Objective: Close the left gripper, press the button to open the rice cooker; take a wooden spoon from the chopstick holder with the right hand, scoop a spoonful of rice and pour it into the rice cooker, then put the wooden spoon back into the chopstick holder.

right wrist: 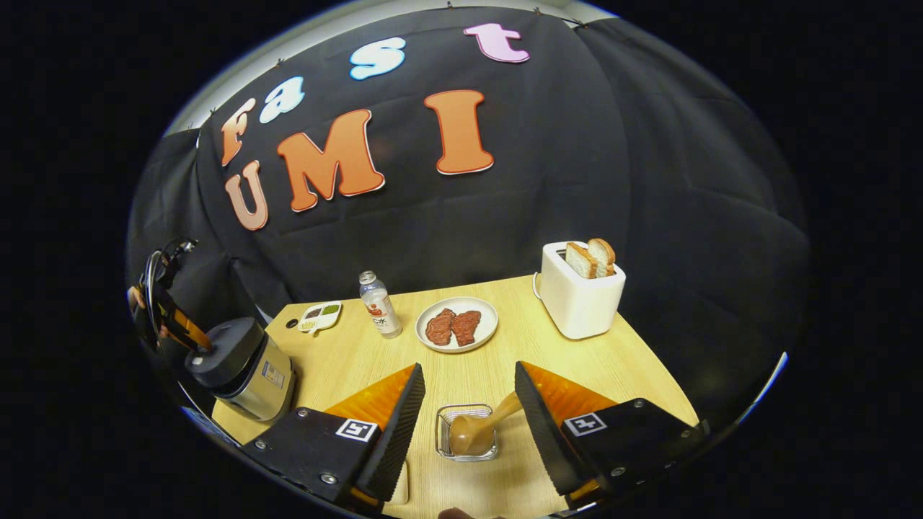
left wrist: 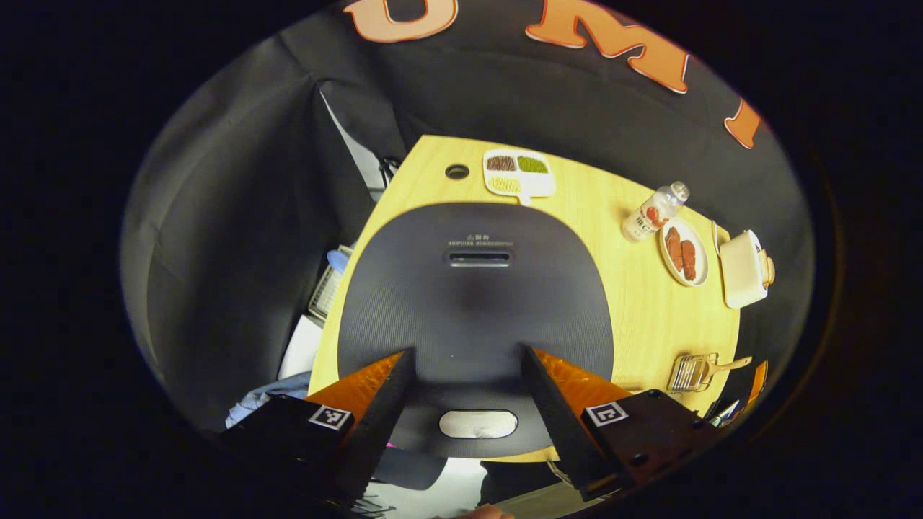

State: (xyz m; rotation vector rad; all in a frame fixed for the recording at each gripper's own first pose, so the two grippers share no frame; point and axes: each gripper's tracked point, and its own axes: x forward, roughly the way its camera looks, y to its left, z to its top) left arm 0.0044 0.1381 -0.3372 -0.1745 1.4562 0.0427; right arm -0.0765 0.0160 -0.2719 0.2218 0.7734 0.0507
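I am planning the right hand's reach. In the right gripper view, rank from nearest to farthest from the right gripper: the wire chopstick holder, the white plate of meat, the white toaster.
1. Wire chopstick holder with the wooden spoon, between the open right gripper's fingers.
2. White plate of meat, straight ahead, mid-table.
3. White toaster with bread, ahead to the right, at the table's far edge.

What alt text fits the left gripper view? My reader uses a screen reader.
Open tongs hover above a closed rice cooker, its button between the fingers. Behind it on the table: a divided dish, bottle, plate, toaster.
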